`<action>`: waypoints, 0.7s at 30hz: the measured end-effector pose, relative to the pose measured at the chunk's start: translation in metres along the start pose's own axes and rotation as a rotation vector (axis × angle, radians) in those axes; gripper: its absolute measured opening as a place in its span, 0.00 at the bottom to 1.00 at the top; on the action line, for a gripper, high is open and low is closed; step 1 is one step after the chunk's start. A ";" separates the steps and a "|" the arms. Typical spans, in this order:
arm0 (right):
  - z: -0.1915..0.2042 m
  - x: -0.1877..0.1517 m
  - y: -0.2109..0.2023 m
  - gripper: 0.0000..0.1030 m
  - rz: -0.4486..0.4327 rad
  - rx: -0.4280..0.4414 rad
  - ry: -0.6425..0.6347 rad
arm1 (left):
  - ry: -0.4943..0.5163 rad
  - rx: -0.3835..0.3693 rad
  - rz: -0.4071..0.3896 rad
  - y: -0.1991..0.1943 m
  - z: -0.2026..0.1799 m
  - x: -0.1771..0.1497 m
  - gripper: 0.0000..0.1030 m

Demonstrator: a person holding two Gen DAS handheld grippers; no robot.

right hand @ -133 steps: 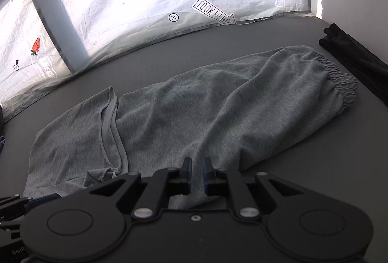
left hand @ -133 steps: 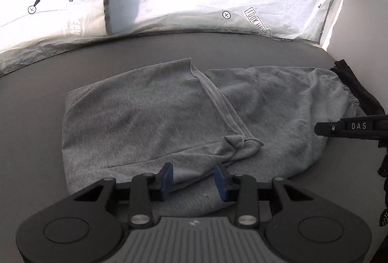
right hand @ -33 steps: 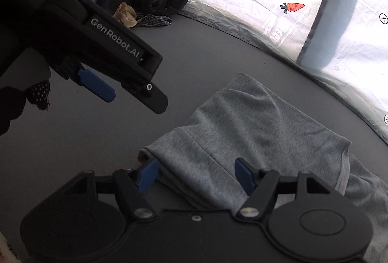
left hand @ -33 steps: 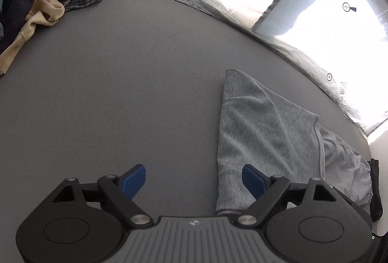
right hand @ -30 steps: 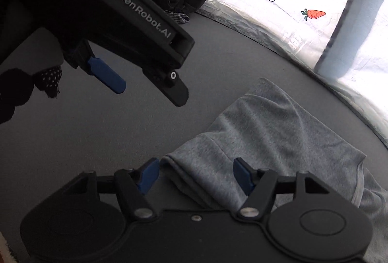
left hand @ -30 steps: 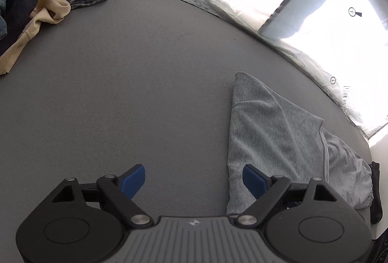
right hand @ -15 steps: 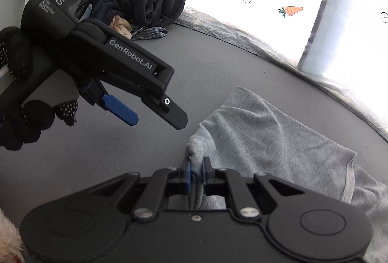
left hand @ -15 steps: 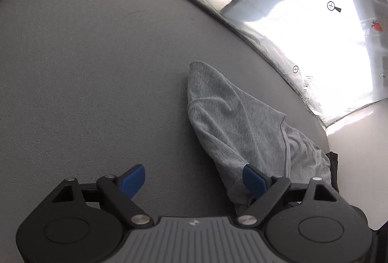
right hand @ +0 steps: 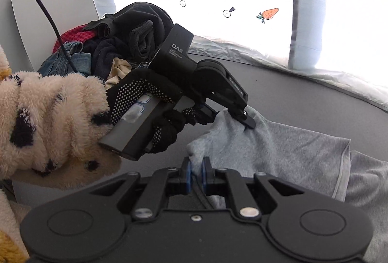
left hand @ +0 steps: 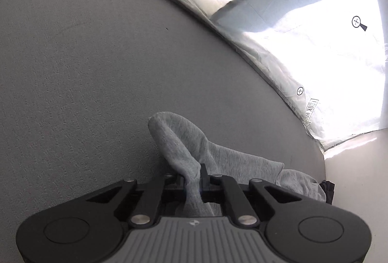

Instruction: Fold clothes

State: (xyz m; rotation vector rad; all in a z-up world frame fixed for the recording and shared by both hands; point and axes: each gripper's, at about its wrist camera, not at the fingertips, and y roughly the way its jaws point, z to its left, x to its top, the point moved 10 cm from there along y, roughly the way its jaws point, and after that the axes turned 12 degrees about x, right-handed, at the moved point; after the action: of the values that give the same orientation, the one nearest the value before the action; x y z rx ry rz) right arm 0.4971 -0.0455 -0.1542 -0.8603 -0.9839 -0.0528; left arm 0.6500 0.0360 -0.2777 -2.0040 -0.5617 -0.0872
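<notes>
We see both the left gripper [left hand: 192, 174] and right gripper [right hand: 196, 172] pinching grey shorts [right hand: 291, 154] on the grey table [left hand: 84, 69], the left gripper's jaws having just closed, beside piled clothes [right hand: 116, 49].

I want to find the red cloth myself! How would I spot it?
Look at the gray table, then its far left end, where a clothes pile sits. The red checked cloth peeks out at the pile's left, the only red thing among black and denim pieces.

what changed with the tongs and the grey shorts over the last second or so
Both tongs closed on the near folded edge of the grey shorts: the right tongs first, then the left tongs, whose jaws have just been closing, with cloth now pinched between them. That edge is now lifted and bunched. The rest of the shorts and the clothes pile stayed put.
</notes>
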 end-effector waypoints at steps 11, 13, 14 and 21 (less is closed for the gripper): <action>0.074 0.033 0.020 0.09 -0.045 0.284 -0.032 | -0.026 0.118 -0.185 -0.126 0.073 0.024 0.07; 0.091 0.042 0.023 0.09 -0.061 0.365 -0.024 | -0.033 0.178 -0.211 -0.153 0.085 0.025 0.07; 0.098 0.046 0.024 0.09 -0.070 0.401 -0.019 | -0.034 0.210 -0.221 -0.161 0.089 0.026 0.08; 0.090 0.053 0.000 0.09 -0.159 0.425 0.063 | 0.067 0.412 -0.268 -0.167 0.057 0.024 0.08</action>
State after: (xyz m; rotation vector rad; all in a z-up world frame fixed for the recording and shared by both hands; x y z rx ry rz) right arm 0.4642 0.0308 -0.0911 -0.3885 -0.9568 -0.0050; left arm 0.5904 0.1567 -0.1608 -1.5157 -0.7379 -0.1853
